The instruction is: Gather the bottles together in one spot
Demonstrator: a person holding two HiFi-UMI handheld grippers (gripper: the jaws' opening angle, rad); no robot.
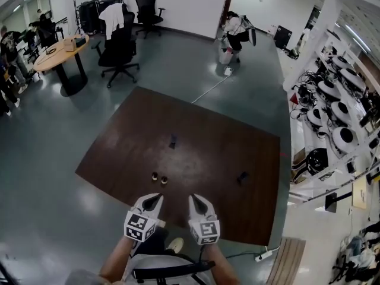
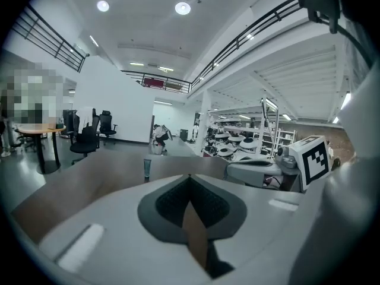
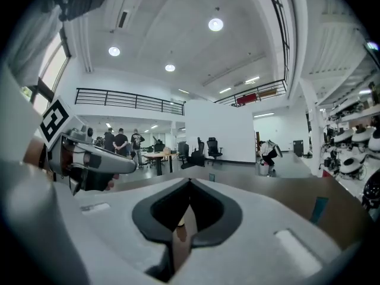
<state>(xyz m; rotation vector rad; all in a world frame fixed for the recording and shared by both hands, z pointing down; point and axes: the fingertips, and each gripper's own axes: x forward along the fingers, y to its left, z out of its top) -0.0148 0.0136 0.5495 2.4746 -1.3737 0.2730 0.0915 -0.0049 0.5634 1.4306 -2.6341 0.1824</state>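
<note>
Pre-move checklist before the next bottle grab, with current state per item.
1. Left gripper empty: ok, jaws together with nothing between them.
2. Right gripper empty: ok, jaws together with nothing held.
3. Jaws open for a grasp: not ok, both are shut.
4. Bottles in one spot: not ok. The two small bottles stand side by side near the grippers, the far bottle is alone further back, and the right-hand bottle is off on its own.
5. Far bottle upright: ok, per the left gripper view.
6. Small bottles capped: cannot tell.
</note>
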